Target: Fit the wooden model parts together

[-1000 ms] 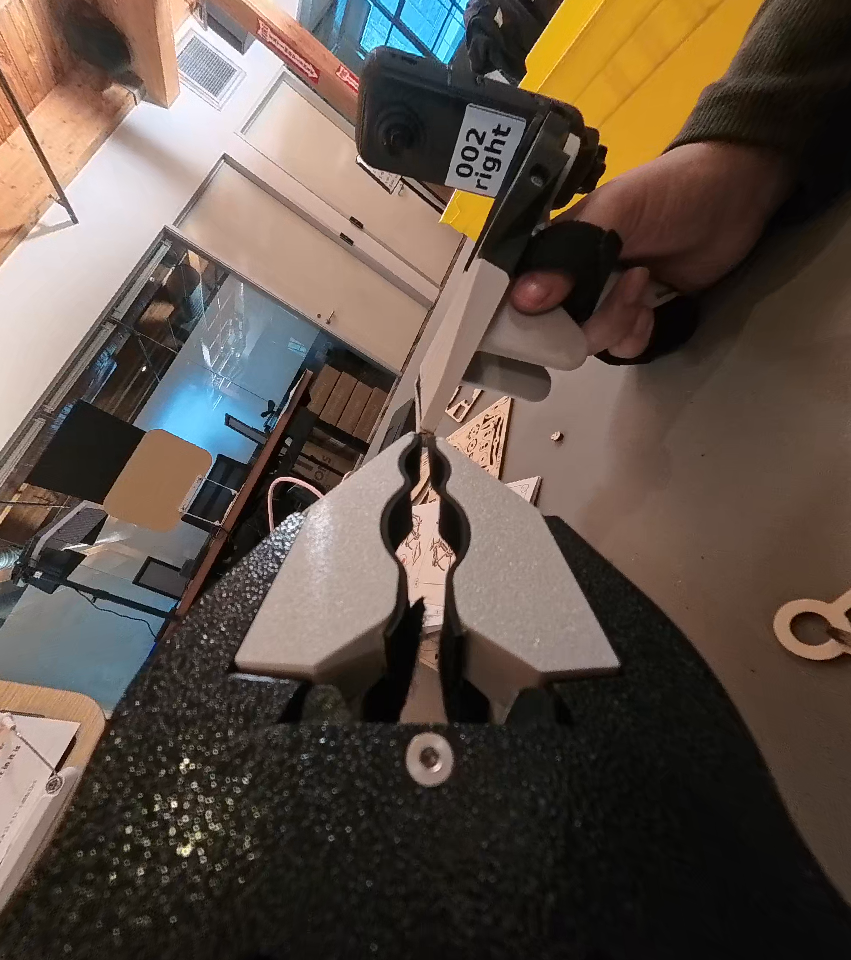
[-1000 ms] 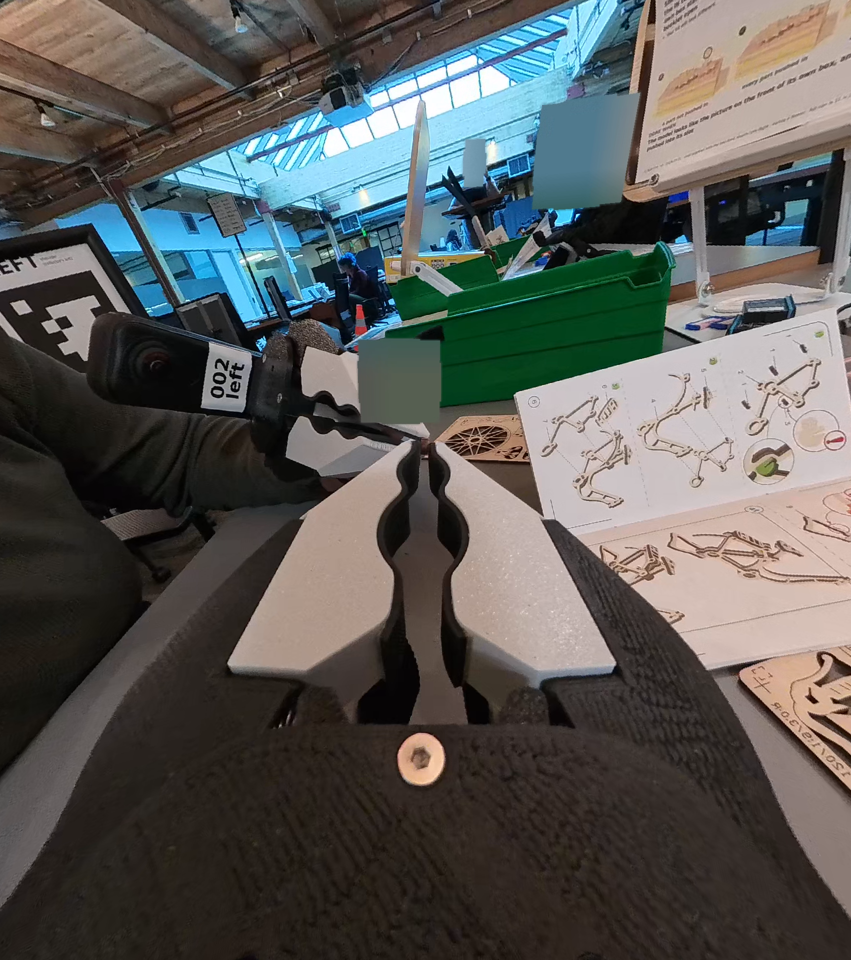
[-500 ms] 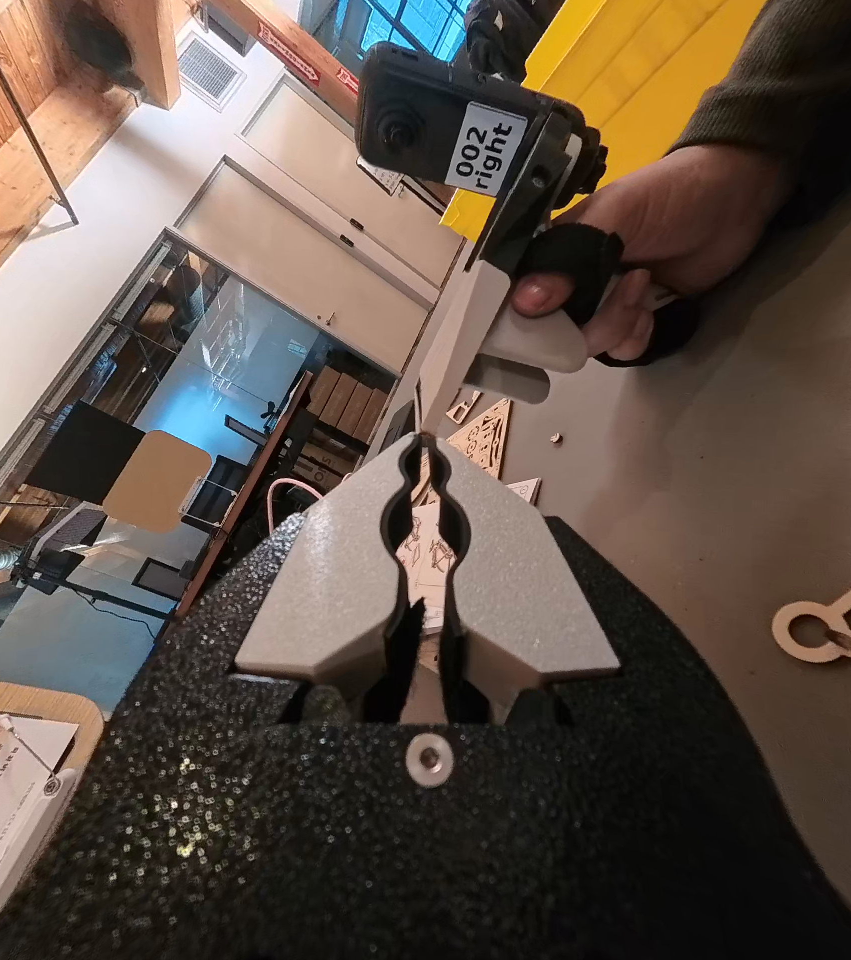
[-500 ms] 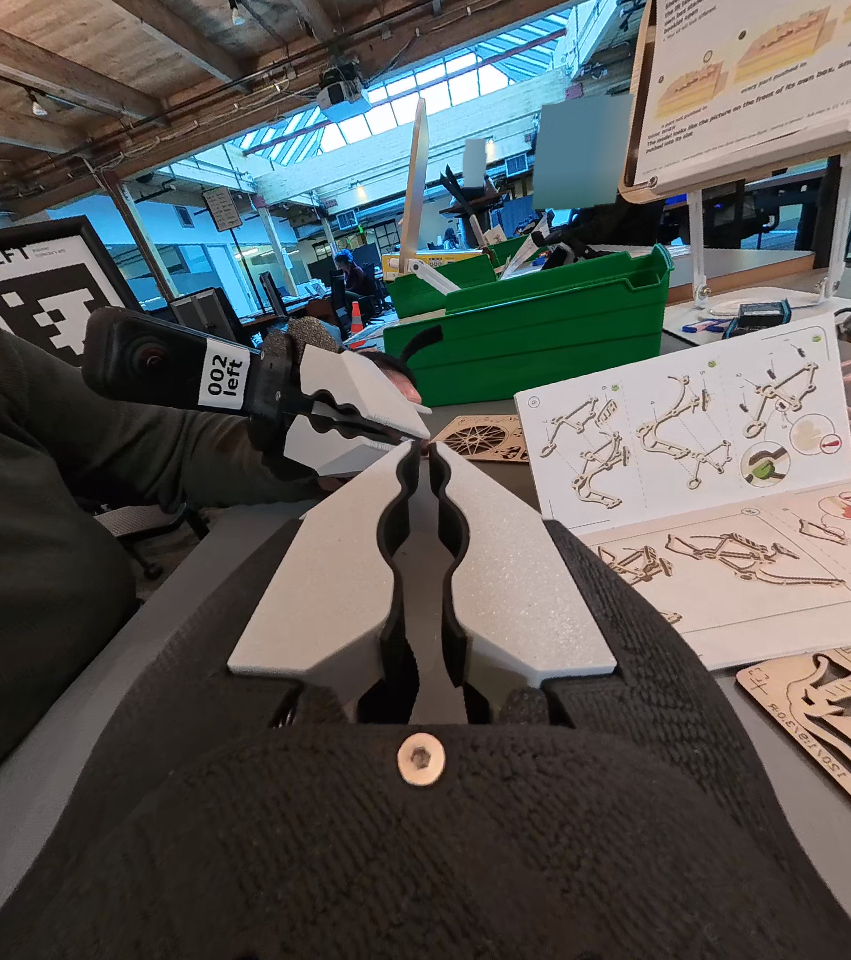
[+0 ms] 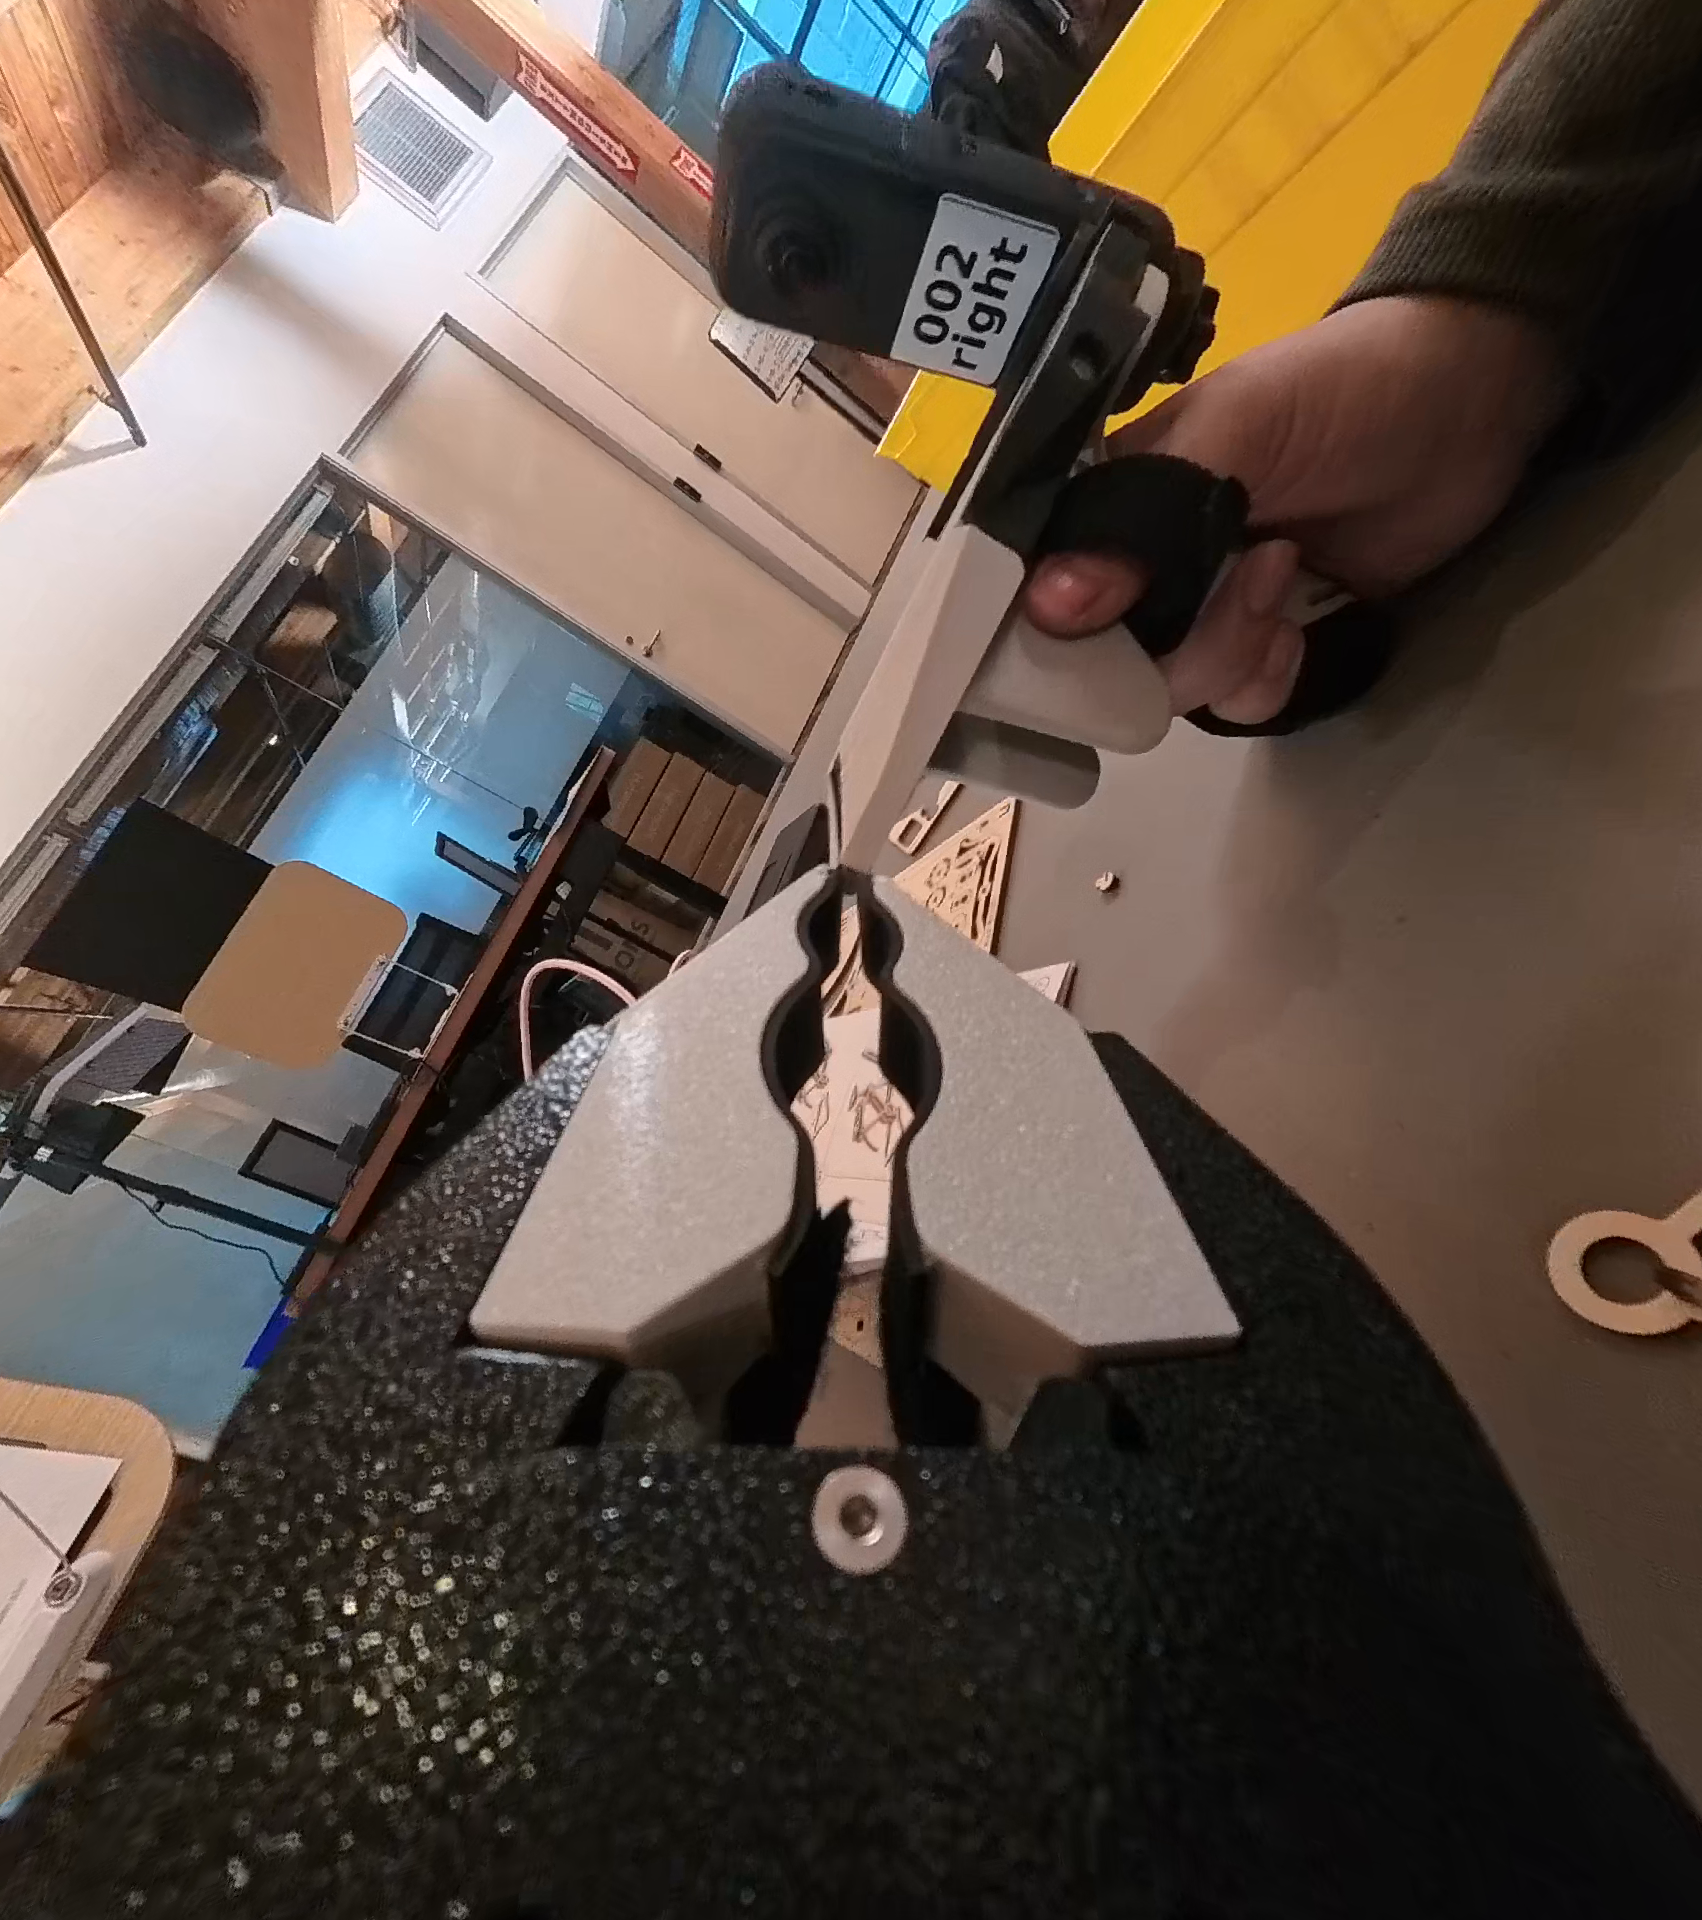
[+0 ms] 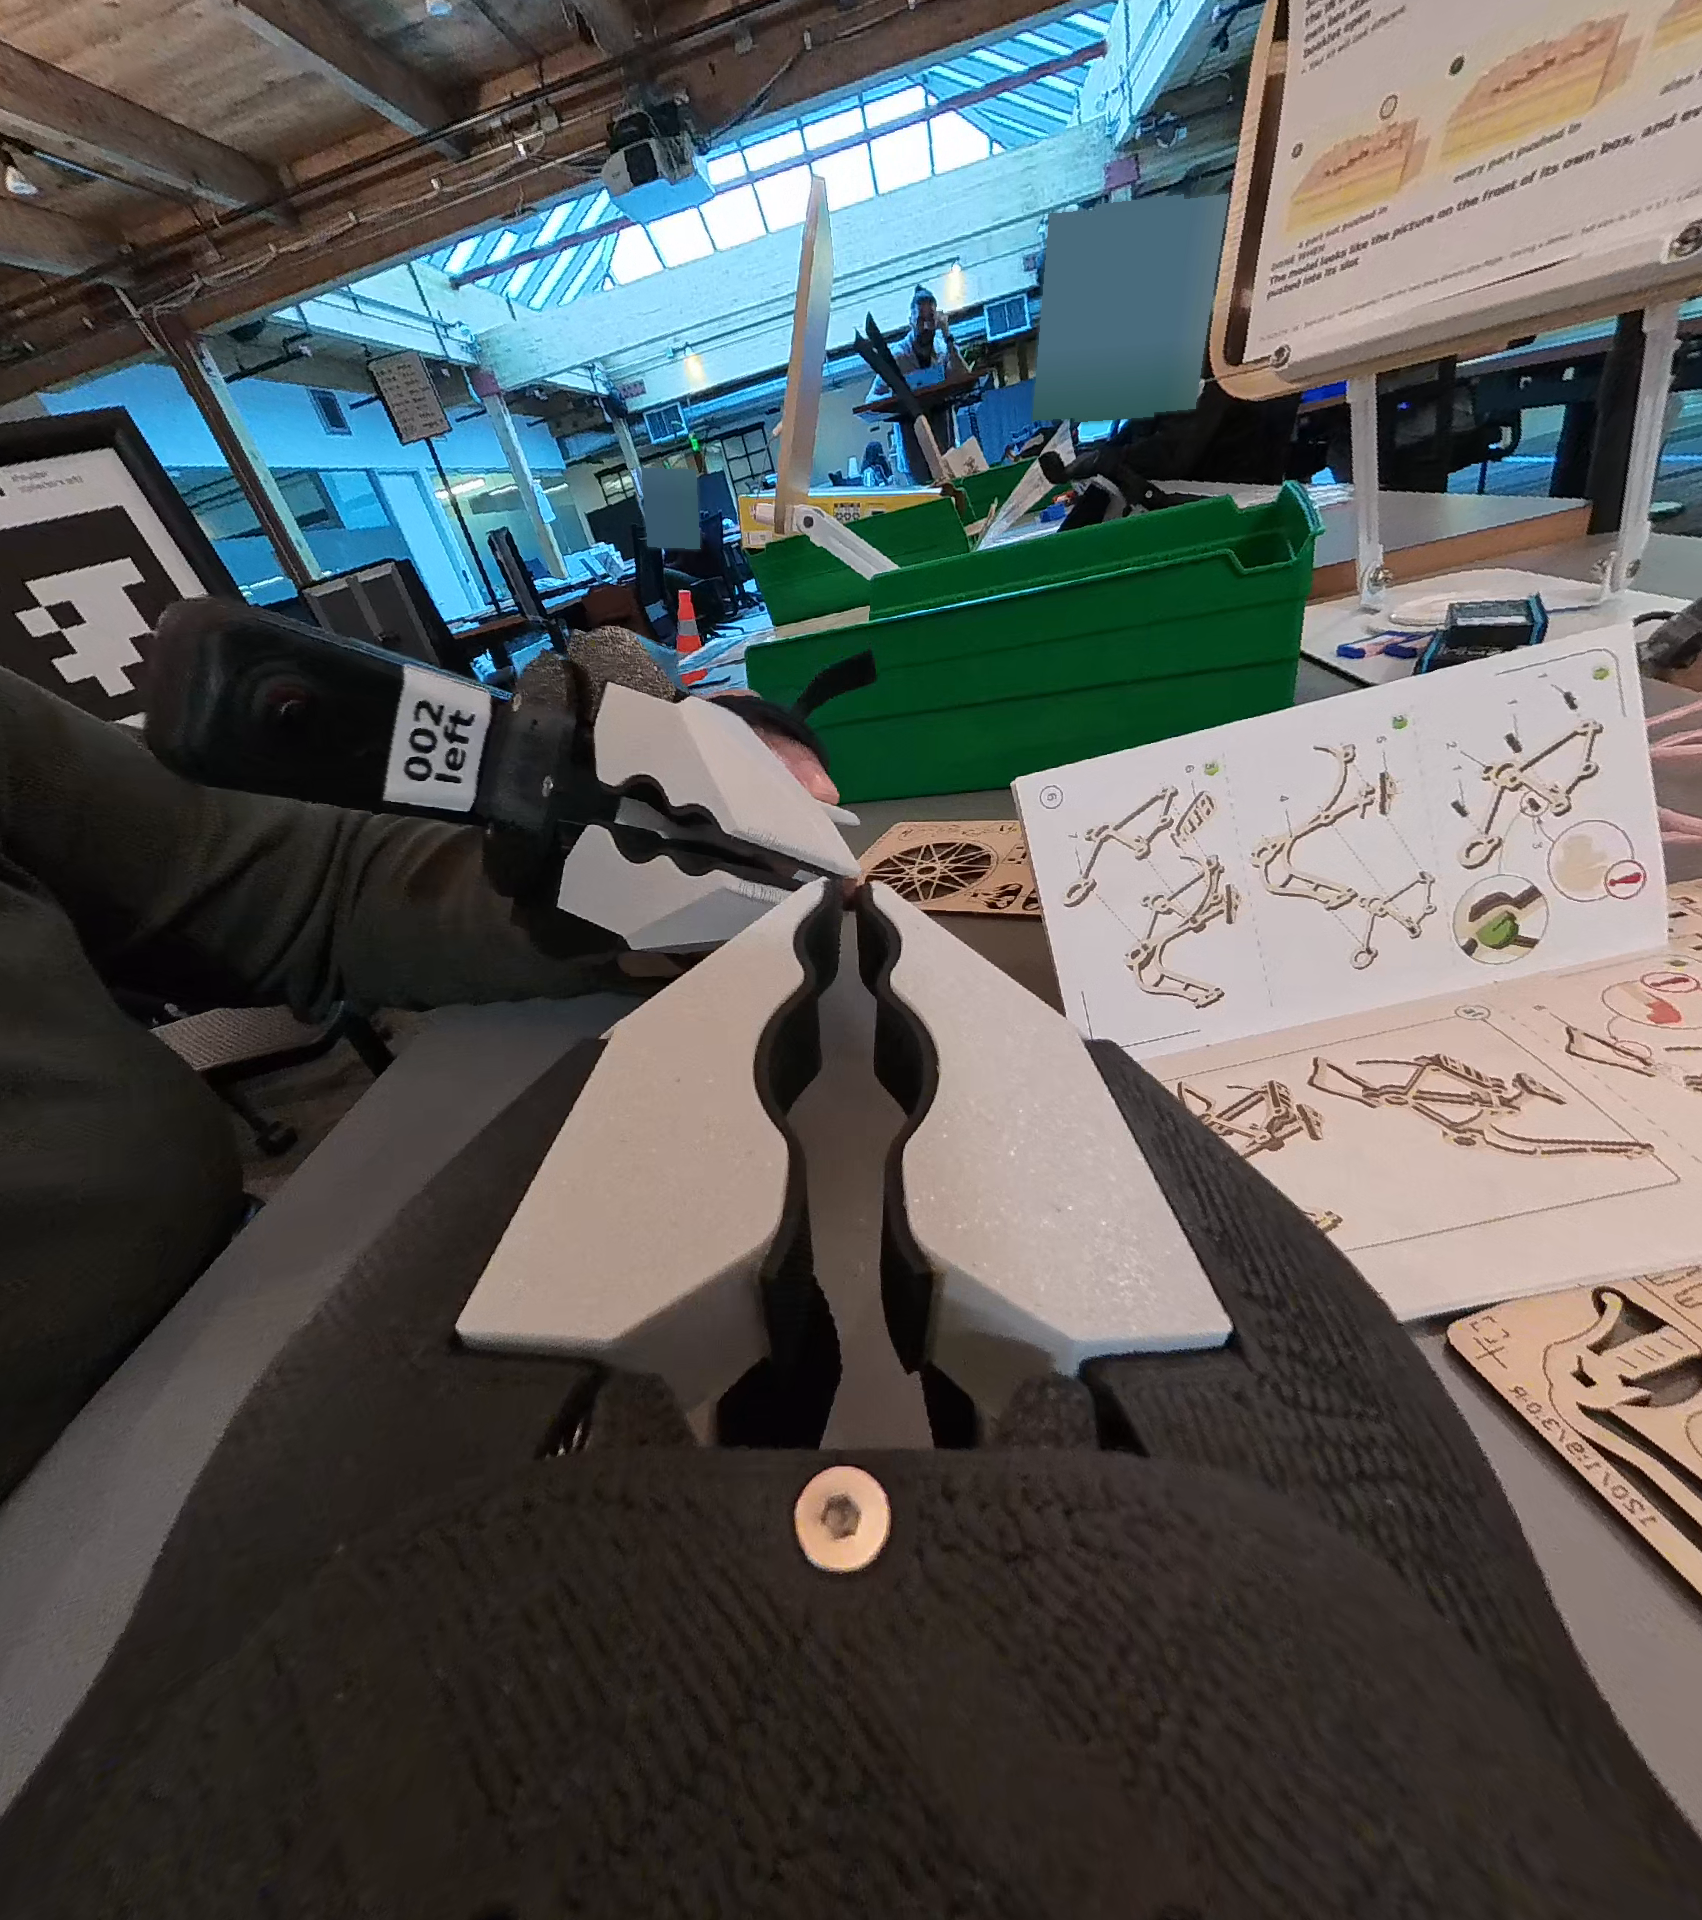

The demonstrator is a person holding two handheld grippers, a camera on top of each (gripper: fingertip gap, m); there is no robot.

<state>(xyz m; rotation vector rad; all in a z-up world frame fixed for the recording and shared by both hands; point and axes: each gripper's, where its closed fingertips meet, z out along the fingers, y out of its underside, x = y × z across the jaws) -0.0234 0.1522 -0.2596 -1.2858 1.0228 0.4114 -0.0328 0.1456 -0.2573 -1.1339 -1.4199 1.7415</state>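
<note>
The left gripper [image 5: 845,878] and the right gripper [image 6: 845,891] are meeting tip to tip above the grey counter [image 5: 1449,987]. Both pairs of fingers are standing narrow, their tips drawn together. Whether a small wooden piece is sitting pinched at the meeting point cannot be told; the spot is too small and dark to read.

In the left wrist view, a hand [image 5: 1325,499] is gripping the right gripper's handle, and the light fingers [image 5: 914,717] of that gripper are slanting down to the tips of the left one. In the right wrist view, the left gripper is reaching in from the left, its fingers [image 6: 722,769] stacked one above the other and touching the right gripper's tips.

The wooden model parts are lying spread on the counter. A ring-ended wooden rod [image 5: 1657,1247] is resting on its own to the right of the left gripper. A small wooden bit [image 5: 1105,881] is sitting alone farther back, near a triangular-looking cut sheet [image 5: 972,883]. A sheet with a spoked wheel pattern [image 6: 940,862] is lying just beyond the touching tips. An open instruction booklet [image 6: 1346,831] is standing propped beside it, and another cut sheet [image 6: 1678,1455] is lying at the lower right. Green bins [image 6: 1034,644] are standing behind.
</note>
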